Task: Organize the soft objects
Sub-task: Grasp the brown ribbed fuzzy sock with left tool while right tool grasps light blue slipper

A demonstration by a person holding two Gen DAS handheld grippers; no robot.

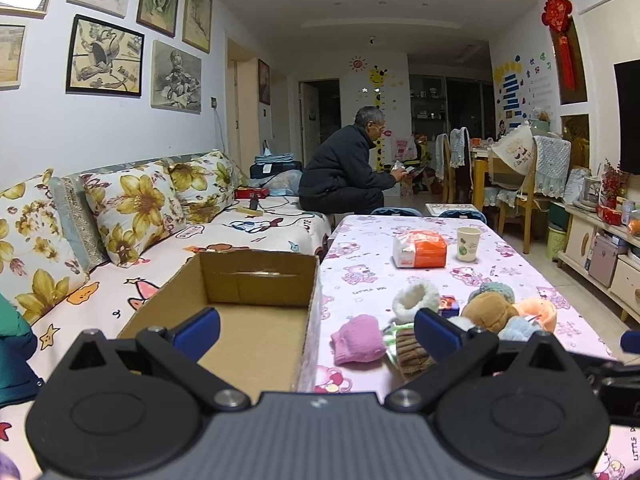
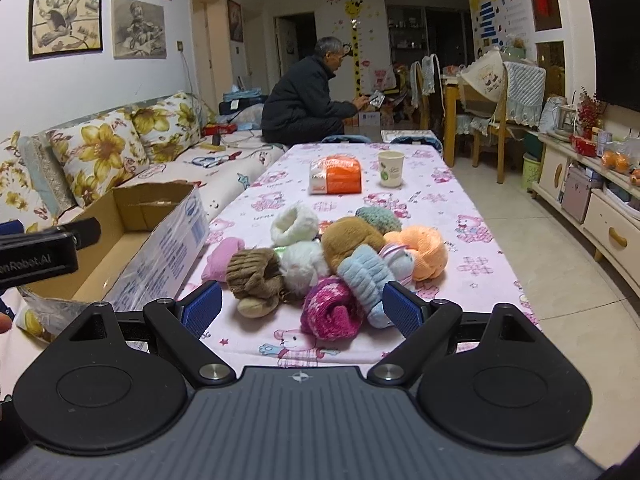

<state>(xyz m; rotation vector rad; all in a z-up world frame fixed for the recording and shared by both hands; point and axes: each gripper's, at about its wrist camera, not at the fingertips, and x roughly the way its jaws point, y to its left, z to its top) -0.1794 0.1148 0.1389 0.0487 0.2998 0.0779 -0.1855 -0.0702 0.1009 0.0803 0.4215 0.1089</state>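
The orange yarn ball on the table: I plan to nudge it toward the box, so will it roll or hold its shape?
The orange yarn ball looks rounded and squashed, so a push would probably roll it only briefly. Its loosely wound strands suggest it is light and would dent under a hand-held gripper. It leans against the sock pile, so nudging it may drag neighbours along.

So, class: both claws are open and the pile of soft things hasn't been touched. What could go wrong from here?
1. The socks lie heaped and overlapping, so the right claw may drag up two at once, or knock a neighbour off the near table edge.
2. The box sits on the sofa beside the table; a short drop may land in the gap between them.
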